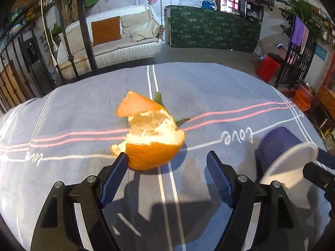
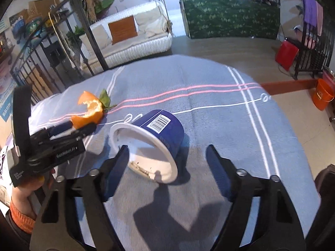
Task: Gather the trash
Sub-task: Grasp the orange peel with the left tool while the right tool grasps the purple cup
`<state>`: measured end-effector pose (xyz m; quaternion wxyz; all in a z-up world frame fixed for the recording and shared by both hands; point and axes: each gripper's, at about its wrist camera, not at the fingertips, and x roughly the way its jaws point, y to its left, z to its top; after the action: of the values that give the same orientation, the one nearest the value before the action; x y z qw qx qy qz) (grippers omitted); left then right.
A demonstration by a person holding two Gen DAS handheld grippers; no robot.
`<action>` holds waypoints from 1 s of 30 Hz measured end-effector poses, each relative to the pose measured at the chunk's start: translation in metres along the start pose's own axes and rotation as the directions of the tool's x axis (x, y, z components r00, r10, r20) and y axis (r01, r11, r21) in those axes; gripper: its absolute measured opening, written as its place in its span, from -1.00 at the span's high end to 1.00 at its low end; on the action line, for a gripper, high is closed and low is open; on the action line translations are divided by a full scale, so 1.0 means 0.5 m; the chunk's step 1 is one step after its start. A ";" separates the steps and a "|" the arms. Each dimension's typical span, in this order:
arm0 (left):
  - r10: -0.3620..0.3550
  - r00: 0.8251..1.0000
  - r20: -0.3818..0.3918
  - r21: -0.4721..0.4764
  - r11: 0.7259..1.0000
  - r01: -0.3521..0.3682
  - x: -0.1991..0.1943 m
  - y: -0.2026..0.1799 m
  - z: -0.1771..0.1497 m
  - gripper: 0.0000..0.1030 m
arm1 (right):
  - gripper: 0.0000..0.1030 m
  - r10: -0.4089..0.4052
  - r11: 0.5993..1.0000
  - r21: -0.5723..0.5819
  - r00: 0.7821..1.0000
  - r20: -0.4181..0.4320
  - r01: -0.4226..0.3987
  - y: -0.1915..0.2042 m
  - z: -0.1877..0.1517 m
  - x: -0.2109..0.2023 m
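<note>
Here we count one orange peel (image 1: 149, 133) at the table's (image 1: 209, 96) left, one blue cup (image 2: 152, 140) lying right; left claw (image 1: 167, 161) and right claw (image 2: 167, 154) spread, gripping nothing.

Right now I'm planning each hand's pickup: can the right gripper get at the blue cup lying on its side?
Probably yes. The right gripper is open, with the blue cup lying just ahead of its fingers, white mouth toward it. Nothing stands between them; the left gripper is off by the orange peel.

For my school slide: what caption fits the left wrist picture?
Open left gripper reaches for an orange peel on a grey tablecloth.
</note>
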<state>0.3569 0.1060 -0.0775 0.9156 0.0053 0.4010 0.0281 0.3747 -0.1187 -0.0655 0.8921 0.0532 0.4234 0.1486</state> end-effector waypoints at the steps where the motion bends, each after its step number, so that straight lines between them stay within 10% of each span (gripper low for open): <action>1: 0.005 1.000 -0.002 0.006 1.000 -0.005 0.005 -0.002 0.005 -0.46 | -0.38 -0.003 1.000 0.001 1.000 -0.008 0.003 0.002 0.002 0.009; 6: 0.018 0.999 -0.038 0.033 0.999 -0.017 0.044 0.008 0.022 -0.46 | -0.12 -0.005 1.000 -0.001 0.999 -0.051 0.005 0.018 0.006 0.054; 13: 0.020 0.999 -0.029 0.006 1.000 -0.020 0.054 0.025 0.023 -0.06 | 0.79 0.004 0.999 0.033 0.996 -0.093 -0.001 0.013 0.005 0.080; 20: -0.074 0.997 0.026 -0.070 0.995 0.076 0.022 0.040 0.034 0.60 | 0.84 0.033 0.997 0.068 0.997 -0.065 -0.028 0.006 0.008 0.058; 30: -0.195 0.977 0.083 -0.150 0.967 0.206 -0.058 0.024 0.019 0.68 | 0.84 0.037 0.999 0.028 0.999 0.008 -0.037 0.024 0.001 -0.023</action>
<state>0.3434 0.1163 -0.0495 0.9244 -0.1067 0.3647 -0.0333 0.3657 -0.1106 -0.0541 0.8898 0.0739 0.4213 0.1589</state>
